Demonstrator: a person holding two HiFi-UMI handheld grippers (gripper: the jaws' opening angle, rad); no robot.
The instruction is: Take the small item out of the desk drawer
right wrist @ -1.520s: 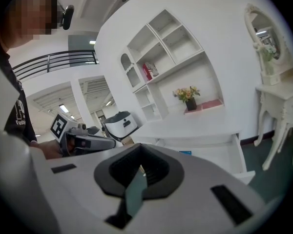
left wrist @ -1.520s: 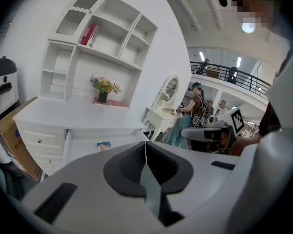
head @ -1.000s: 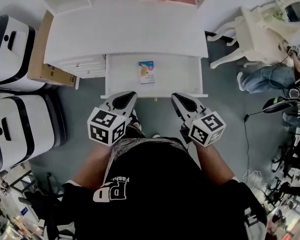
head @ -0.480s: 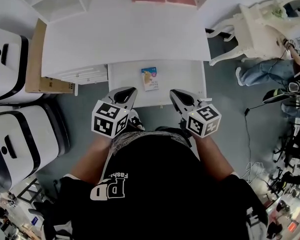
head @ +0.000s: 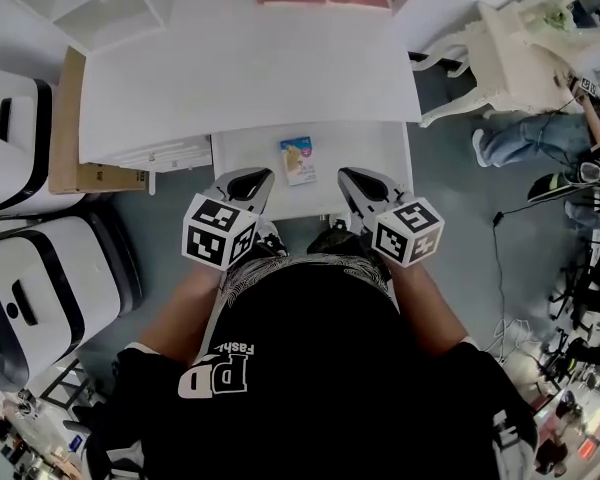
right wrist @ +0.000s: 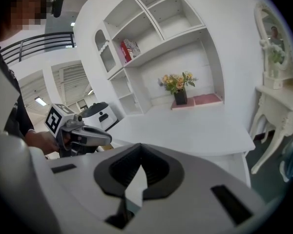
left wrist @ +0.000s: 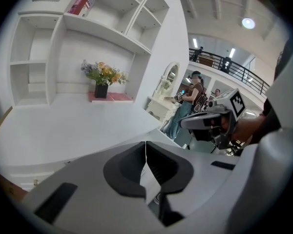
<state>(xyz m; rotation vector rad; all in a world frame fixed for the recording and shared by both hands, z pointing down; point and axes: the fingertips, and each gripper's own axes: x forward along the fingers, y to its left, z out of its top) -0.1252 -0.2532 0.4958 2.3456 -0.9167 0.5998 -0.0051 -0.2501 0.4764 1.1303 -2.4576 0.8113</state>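
drawer point(head: 380, 158): pulled open at the near edge of the desk point(head: 250, 78); its white floor is bare apart from one thing.
item point(head: 298, 160): a small flat packet with blue and yellow print. It lies flat on the drawer floor, about midway left to right, a little toward the far side.
left gripper point(head: 248, 180): over the drawer's near left part, its tip near the item's left side; jaws pressed together, nothing between them.
right gripper point(head: 354, 180): over the near right part, its tip right of the item and apart from it; jaws likewise closed and empty.
weight: judged light, because it is thin and small.
stiffness: cannot be told from here; it may be card or a soft wrapper.
slip: it probably slides on the smooth floor if pushed sideways.
hold: best taken across its narrow width, or by a near corner once an edge lifts; either gripper must first spread its jaws.
risk: lying flat, it offers little edge, so closing too high may miss it.
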